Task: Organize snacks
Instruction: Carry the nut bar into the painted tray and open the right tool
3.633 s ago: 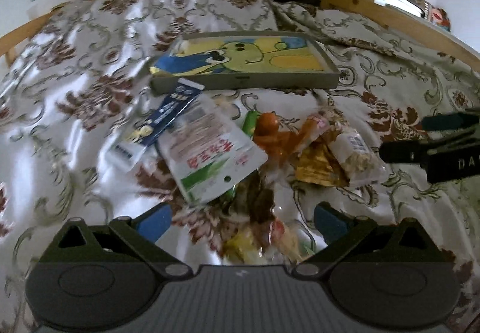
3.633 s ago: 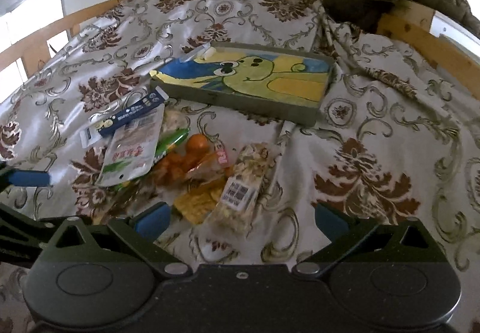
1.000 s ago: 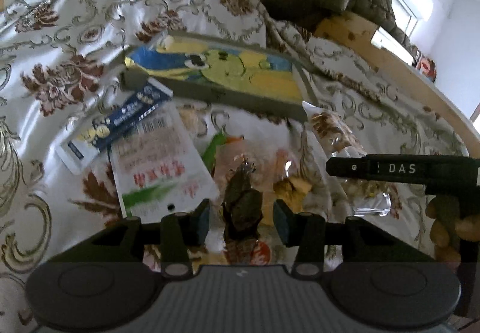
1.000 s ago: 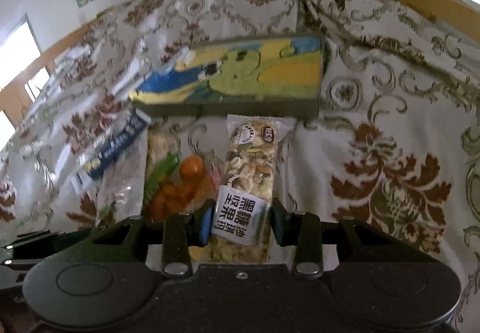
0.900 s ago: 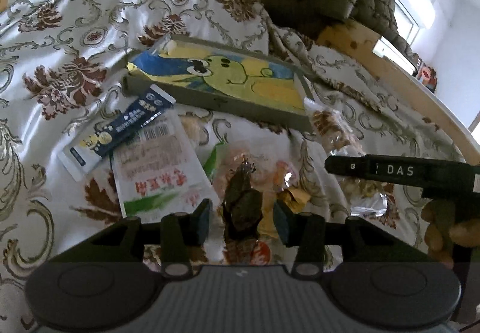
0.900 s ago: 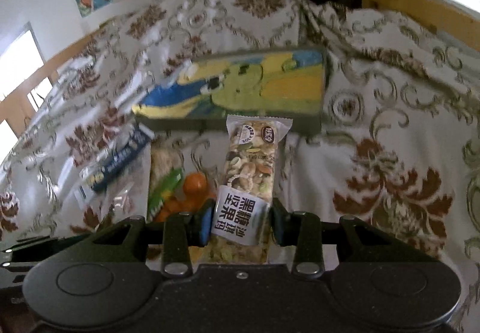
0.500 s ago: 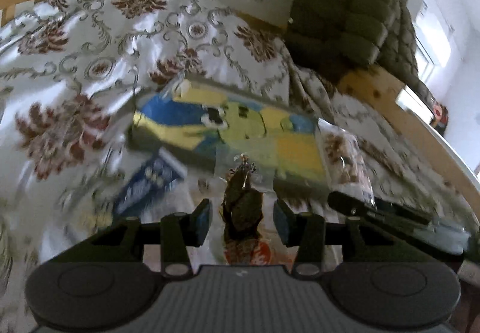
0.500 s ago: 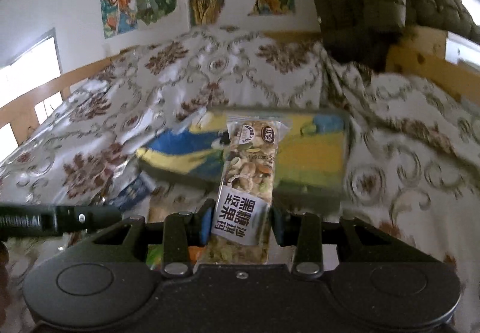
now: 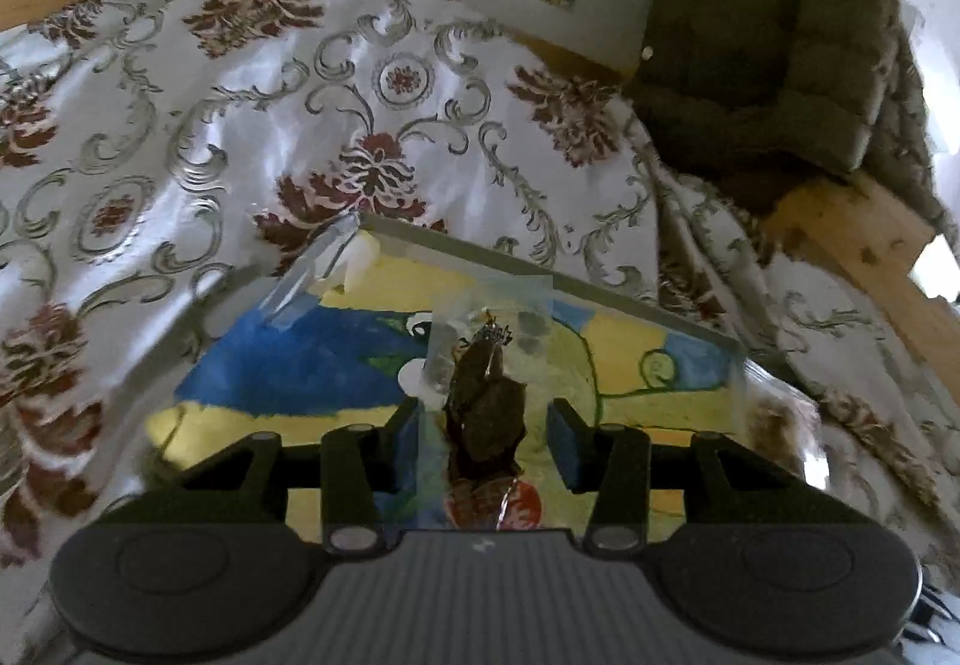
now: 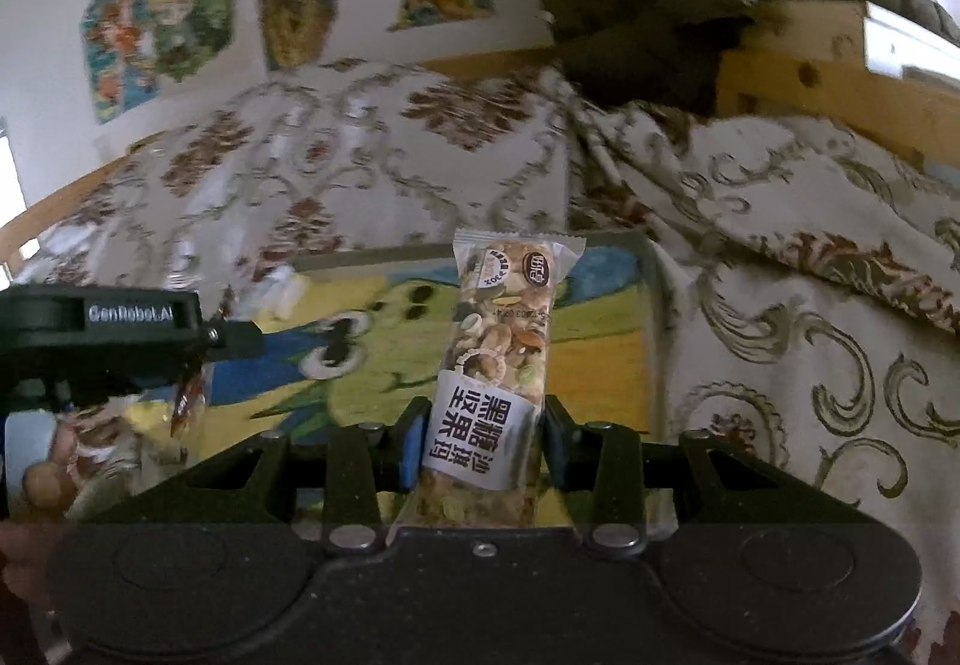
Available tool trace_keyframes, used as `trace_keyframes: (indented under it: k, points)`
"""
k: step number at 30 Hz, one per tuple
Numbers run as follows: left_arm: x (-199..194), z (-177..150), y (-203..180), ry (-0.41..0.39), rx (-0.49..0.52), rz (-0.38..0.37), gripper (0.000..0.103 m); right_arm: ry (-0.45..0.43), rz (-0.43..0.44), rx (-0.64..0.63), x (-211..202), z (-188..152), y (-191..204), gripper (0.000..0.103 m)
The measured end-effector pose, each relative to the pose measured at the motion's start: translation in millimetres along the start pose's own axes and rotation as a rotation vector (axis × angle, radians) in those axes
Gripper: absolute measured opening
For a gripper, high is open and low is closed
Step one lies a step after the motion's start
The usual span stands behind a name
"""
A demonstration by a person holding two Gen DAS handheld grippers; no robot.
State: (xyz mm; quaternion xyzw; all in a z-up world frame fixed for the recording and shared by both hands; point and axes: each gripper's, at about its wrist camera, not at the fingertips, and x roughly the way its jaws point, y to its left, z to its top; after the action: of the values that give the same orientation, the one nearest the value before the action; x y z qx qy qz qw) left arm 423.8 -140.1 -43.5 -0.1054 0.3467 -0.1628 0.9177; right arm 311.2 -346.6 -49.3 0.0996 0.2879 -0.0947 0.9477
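The right gripper (image 10: pixel 485 440) is clamped on a nut bar (image 10: pixel 501 359) in a clear wrapper with a white label; the bar stands upright between the blue pads and projects forward above the tray. The left gripper (image 9: pixel 485 428) is clamped on a clear snack packet (image 9: pixel 483 413) holding dark brown pieces, the left pad against its transparent edge and the right pad against its opposite side. Both snacks hang over a shallow grey tray (image 9: pixel 540 269) whose floor carries a blue, yellow and green cartoon picture. The tray lies on a bed covered by a white floral bedspread (image 9: pixel 270 113). An olive puffer jacket (image 9: pixel 768 35) hangs at the far right. In the right wrist view, the left gripper appears at the left edge, over the tray.
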Motion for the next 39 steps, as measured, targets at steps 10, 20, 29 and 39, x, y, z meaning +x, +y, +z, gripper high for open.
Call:
trace_keyframes:
  k: [10, 20, 29, 39]
  points:
    - [53, -4, -13, 0.116, 0.018, 0.077, 0.050, 0.039, -0.033, 0.004, 35, -8, -18, 0.040]
    - [58, -21, -10, 0.146, 0.023, 0.108, 0.063, 0.040, -0.033, -0.034, 46, -10, -12, 0.045]
    - [35, -24, -4, 0.081, -0.028, 0.111, 0.090, -0.017, -0.021, -0.065, 29, -12, -11, 0.080]
    - [-34, -39, -4, -0.053, -0.007, 0.116, 0.102, -0.139, 0.007, -0.100, -32, -14, -13, 0.101]
